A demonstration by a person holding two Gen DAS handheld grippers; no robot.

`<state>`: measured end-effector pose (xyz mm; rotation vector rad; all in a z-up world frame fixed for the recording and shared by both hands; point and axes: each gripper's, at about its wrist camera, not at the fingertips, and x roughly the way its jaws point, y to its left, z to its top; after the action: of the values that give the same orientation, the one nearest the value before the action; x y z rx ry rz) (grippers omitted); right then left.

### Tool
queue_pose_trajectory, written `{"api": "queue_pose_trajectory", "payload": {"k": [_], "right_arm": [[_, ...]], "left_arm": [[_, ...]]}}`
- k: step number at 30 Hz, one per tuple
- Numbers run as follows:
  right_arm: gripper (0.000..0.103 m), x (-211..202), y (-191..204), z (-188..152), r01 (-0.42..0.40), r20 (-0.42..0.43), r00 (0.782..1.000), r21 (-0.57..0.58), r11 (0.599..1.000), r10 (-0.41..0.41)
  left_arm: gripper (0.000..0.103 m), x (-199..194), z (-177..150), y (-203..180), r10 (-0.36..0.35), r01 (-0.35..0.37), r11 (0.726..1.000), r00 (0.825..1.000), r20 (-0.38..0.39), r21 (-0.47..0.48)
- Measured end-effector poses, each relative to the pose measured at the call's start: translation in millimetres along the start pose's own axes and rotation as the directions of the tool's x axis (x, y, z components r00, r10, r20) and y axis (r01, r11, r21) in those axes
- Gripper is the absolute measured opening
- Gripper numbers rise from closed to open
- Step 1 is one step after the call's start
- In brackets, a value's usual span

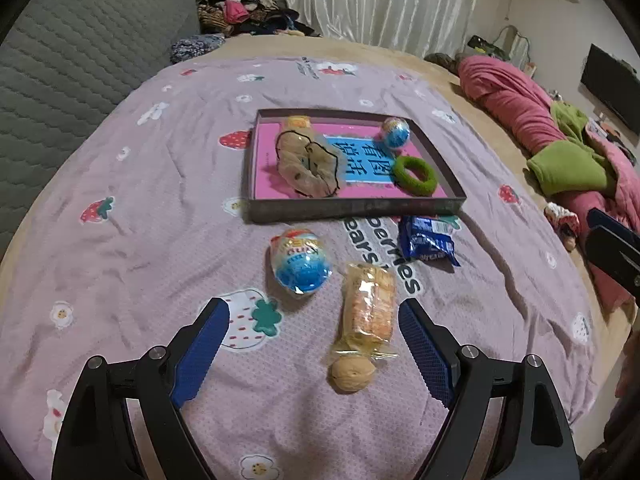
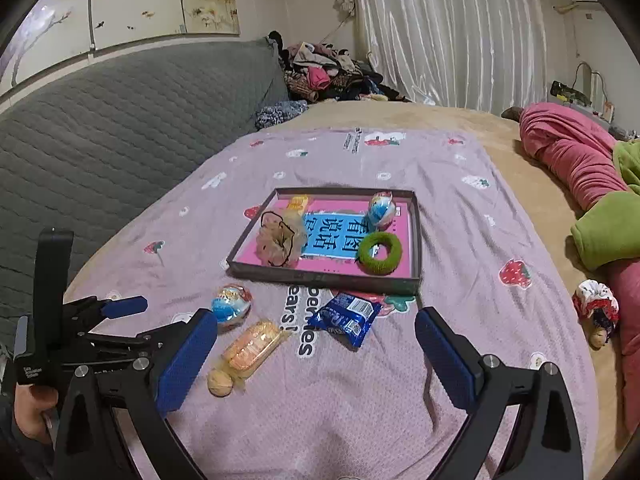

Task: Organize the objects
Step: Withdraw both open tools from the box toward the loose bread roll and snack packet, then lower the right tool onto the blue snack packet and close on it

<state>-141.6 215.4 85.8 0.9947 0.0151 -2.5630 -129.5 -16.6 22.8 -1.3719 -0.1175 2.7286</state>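
A dark box lid tray with a pink floor lies on the lilac blanket. It holds a beige scrunchie, a green hair ring, a small blue-white egg toy and an orange packet. In front lie a blue-white egg toy, a cracker pack, a walnut and a blue snack bag. My left gripper is open above the cracker pack. My right gripper is open and empty.
A grey quilted headboard stands on the left. Piled clothes lie at the back. Pink and green bedding lies on the right, with a small patterned pouch beside it.
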Motion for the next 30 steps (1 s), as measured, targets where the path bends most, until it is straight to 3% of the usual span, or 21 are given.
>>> {"api": "queue_pose_trajectory", "payload": {"k": [17, 30], "right_arm": [[0.100, 40, -21, -15, 0.033, -0.103, 0.994, 0.041, 0.999, -0.029], [0.100, 60, -18, -20, 0.033, -0.140, 0.990, 0.038, 0.999, -0.028]], "left_arm": [[0.087, 30, -16, -38, 0.001, 0.004, 0.994, 0.999, -0.050, 0.108], [0.087, 51, -20, -43, 0.003, 0.006, 0.994, 0.997, -0.081, 0.106]]}}
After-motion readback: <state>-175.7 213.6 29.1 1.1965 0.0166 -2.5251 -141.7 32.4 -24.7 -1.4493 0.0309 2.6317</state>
